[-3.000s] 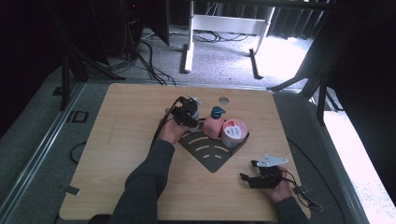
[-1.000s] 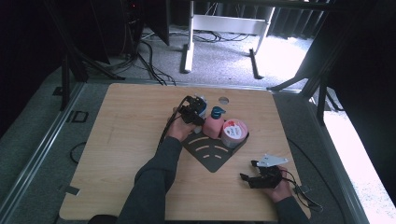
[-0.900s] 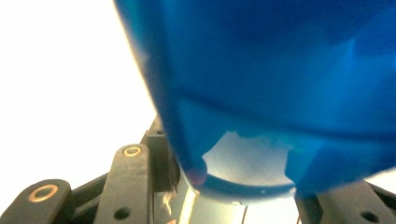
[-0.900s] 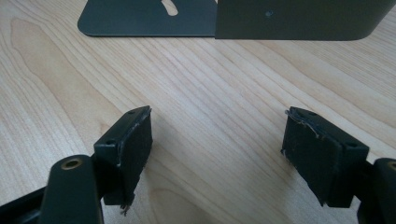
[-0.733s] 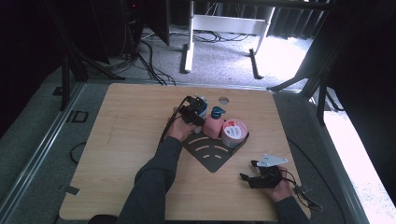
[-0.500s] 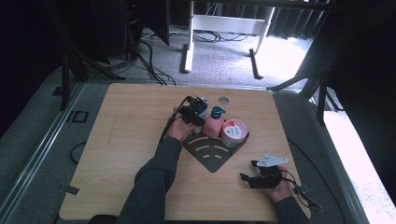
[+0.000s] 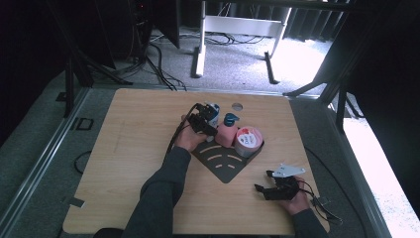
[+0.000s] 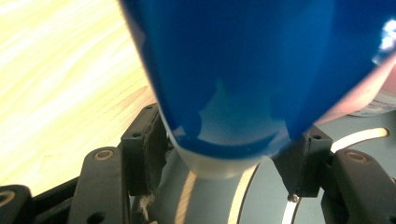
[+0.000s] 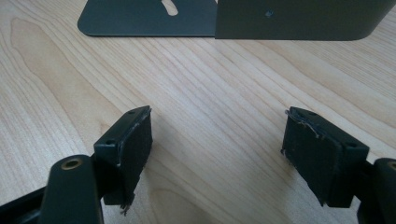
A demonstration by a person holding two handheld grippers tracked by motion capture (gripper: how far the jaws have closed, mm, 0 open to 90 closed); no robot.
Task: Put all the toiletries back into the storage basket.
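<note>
Two jaws of left gripper [image 7: 207, 120] pinch blue bottle [image 8: 243, 70] over black rack [image 7: 225, 161]; pink bottle [image 7: 227, 133], tape roll [image 7: 248, 141] beside. Right gripper [image 9: 219, 158] spread, apart.

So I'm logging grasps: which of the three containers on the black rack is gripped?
The blue bottle, leftmost, clamped by the left gripper; the others stand untouched.

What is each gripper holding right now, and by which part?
The left gripper clamps the blue bottle near its lower end, one jaw on each side. The right gripper holds nothing; its jaws stand open above the table.
</note>
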